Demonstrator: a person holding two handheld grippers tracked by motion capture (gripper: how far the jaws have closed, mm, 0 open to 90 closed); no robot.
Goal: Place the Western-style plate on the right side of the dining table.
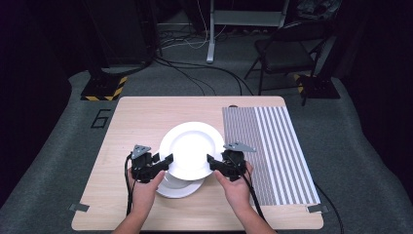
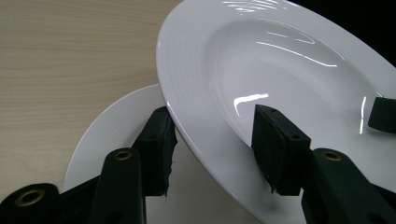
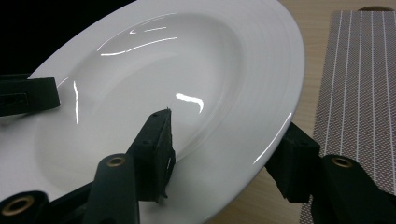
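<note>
Plate (image 1: 190,148), white and deep, is where we are working: we are holding it by its rim at the middle of the table (image 1: 136,117), over a second white plate (image 1: 181,189) that is lying on the wood nearer to us. Our left gripper (image 1: 165,162) is clamping the left rim, one jaw under the rim and one inside the bowl, the jaws about half apart and pressing on the china. Our right gripper (image 1: 212,161) is gripping the right rim the same way, one jaw inside and one beneath. In the left gripper view the held plate (image 2: 280,70) is sitting tilted above the lower plate (image 2: 116,126). A striped mat (image 1: 272,151) is lying to the right, just beside the right gripper.
</note>
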